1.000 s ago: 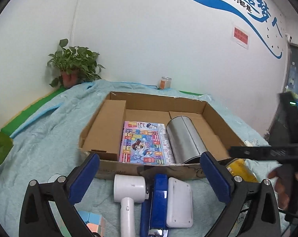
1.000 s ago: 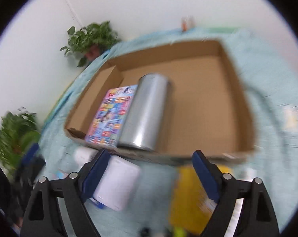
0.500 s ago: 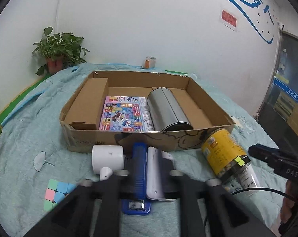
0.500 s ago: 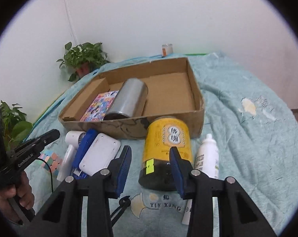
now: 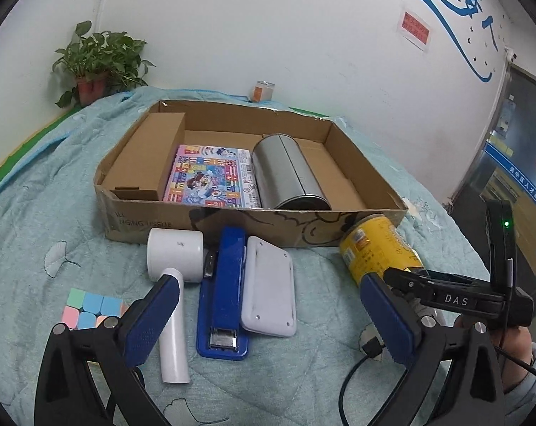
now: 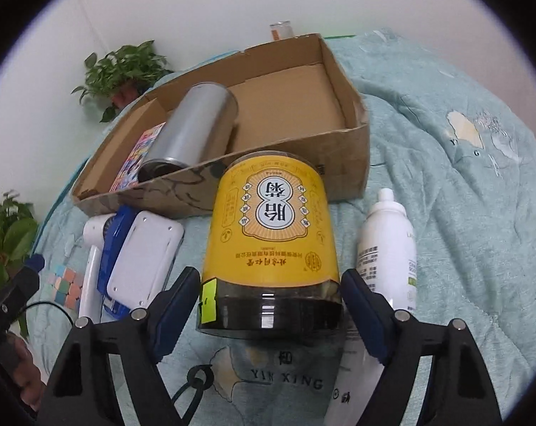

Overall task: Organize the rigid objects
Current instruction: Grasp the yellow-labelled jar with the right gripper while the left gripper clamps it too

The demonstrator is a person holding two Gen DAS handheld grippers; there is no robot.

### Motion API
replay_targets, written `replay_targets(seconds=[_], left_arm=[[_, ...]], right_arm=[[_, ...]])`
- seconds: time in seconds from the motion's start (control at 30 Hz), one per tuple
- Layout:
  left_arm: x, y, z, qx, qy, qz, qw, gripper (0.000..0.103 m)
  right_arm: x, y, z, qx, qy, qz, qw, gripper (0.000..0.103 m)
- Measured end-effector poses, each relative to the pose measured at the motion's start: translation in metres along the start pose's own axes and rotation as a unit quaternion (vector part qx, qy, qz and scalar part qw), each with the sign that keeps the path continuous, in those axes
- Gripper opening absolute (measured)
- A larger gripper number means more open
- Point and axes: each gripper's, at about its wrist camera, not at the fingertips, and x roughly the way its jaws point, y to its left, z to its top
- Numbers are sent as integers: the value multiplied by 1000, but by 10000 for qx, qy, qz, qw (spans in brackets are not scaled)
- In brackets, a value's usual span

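Observation:
A yellow-labelled jar [image 6: 271, 220] lies on the bed in front of the cardboard box [image 6: 353, 149]. My right gripper [image 6: 269, 307] straddles its dark lid end; its jaws are opening and the pads stand just off the jar's sides. My left gripper [image 5: 268, 319] hangs over a blue stapler [image 5: 227, 284] and a white flat case [image 5: 268, 284], jaws opening wide and gripping nothing. A white hair dryer [image 5: 174, 259] and a pastel cube [image 5: 90, 307] lie to the left. The box [image 5: 253, 213] holds a silver tin [image 5: 285, 174], a colourful game box [image 5: 211, 177] and a brown carton [image 5: 147, 156].
A white bottle [image 6: 387, 248] lies right of the jar. A black cable [image 5: 353, 376] runs across the teal quilt near the left gripper. Potted plants [image 5: 97, 60] stand at the far left, and a small jar [image 5: 264, 90] stands by the wall behind the box.
The right gripper dropped toward the yellow jar and now straddles it. Both grippers' jaws narrowed half a second ago and have widened again. The left view has tipped downward.

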Motion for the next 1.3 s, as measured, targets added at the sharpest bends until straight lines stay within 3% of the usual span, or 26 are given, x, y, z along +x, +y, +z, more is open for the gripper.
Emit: replay_targets(seconds=[0.1, 0.17, 0.2, 0.33, 0.43, 0.53, 0.8, 1.03, 1.2, 1.3], left_arm=[[5, 7, 3, -259, 332, -678, 9968, 103], [13, 9, 3, -512, 626, -1248, 9889, 103], [19, 8, 2, -604, 832, -1563, 9823, 103], [42, 0, -6, -818, 1397, -2191, 9622, 102], [52, 1, -16, -1025, 1642, -2280, 9542, 102], [57, 5, -26, -1166, 1842, -2145, 9521, 101], [71, 7, -41, -1353, 2177, -2239, 9403, 99], [89, -2, -46, -1407, 2428, -2314, 9315, 80], [91, -12, -44, -1301, 2306, -2285, 9368, 79], [82, -22, -33, -1145, 2089, -2252, 9447, 79]], right_arm=[[-11, 8, -10, -155, -34, 49, 9999, 81], [-20, 17, -21, -258, 18, 197, 9995, 81], [-22, 21, -27, -274, 107, 340, 9990, 81], [-19, 37, -40, -175, 570, 1293, 9898, 82], [-24, 43, -40, -260, 526, 1525, 9866, 84], [-25, 33, -38, -101, 717, 1858, 9799, 85], [-4, 41, -47, -227, 1353, 1604, 9775, 85], [3, 55, -52, -272, 1253, 1619, 9784, 85], [-1, 53, -53, -338, 1093, 1557, 9812, 85], [-9, 49, -48, -325, 868, 1604, 9827, 84]])
